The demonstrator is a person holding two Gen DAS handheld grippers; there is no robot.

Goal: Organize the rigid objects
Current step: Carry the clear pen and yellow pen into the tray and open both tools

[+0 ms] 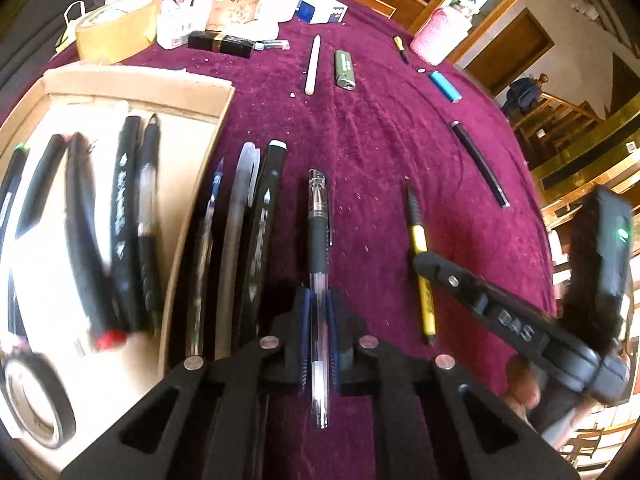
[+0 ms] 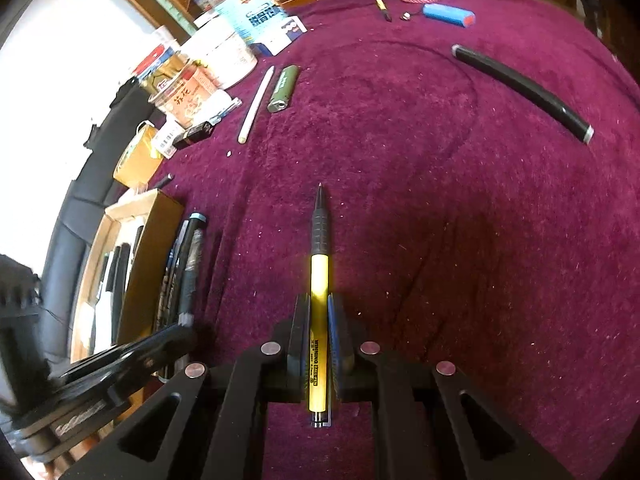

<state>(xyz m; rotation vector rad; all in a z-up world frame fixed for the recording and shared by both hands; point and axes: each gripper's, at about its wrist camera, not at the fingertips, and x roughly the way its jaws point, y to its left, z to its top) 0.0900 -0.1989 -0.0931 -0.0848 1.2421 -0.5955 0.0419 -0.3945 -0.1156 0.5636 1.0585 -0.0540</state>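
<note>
My left gripper (image 1: pixel 319 304) is shut on a clear gel pen with a black grip (image 1: pixel 319 236), which points away from me over the purple cloth. To its right, my right gripper (image 1: pixel 424 266) holds a yellow pen (image 1: pixel 419 240). In the right wrist view the right gripper (image 2: pixel 319 312) is shut on that yellow pen (image 2: pixel 319 276), tip forward. The left gripper (image 2: pixel 176 336) shows at the lower left there. An open cardboard box (image 1: pixel 140 84) on the left holds several dark pens and markers. Three more pens (image 1: pixel 236 220) lie on the cloth beside the box wall.
Farther back on the cloth lie a white stick (image 1: pixel 313 65), a green lighter (image 1: pixel 345 70), a blue battery (image 1: pixel 445 86), a black tube (image 1: pixel 480 164) and a small yellow pen (image 1: pixel 401 49). Brown tape (image 1: pixel 116 32), jars and a pink cup (image 1: pixel 436 34) crowd the far edge.
</note>
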